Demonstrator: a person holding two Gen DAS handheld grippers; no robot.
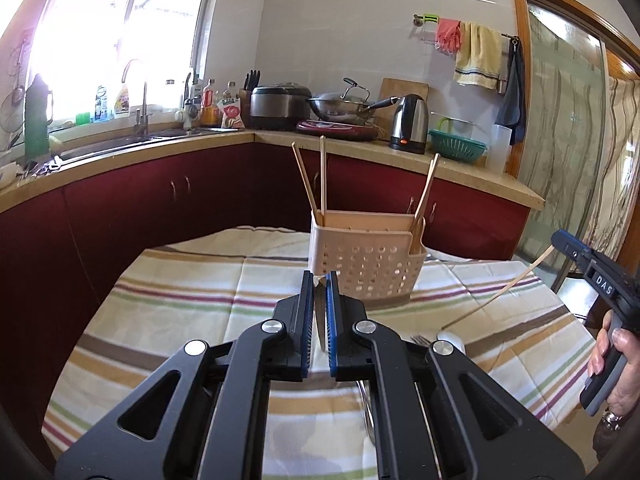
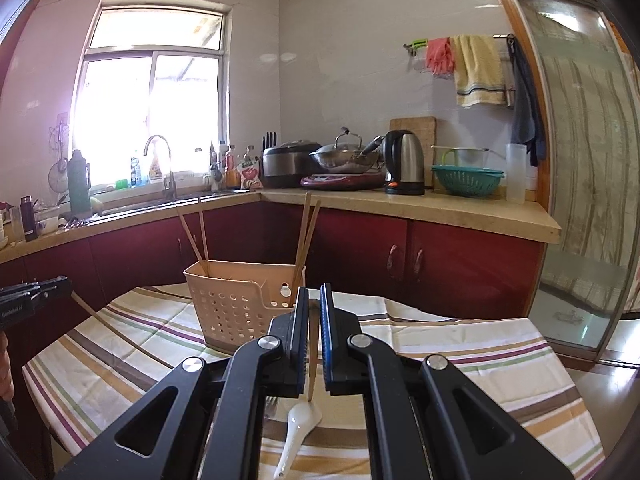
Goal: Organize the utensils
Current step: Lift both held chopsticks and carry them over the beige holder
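Your right tool (image 2: 314,300) pinches a chopstick (image 2: 313,354), long axis steeply tilted; the basket (image 2: 236,308) sits just upper left. Left tool (image 1: 320,284) also pinches one.

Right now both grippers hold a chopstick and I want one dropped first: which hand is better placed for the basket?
Left, probably. The left gripper points straight at the basket, close before it; the right gripper hangs off to the basket's side, its chopstick slanting downward.

Basket (image 2: 236,304) on table (image 2: 460,344); chopsticks (image 2: 306,236) in basket; spoon (image 2: 298,432) before basket; counter (image 2: 440,208) behind.
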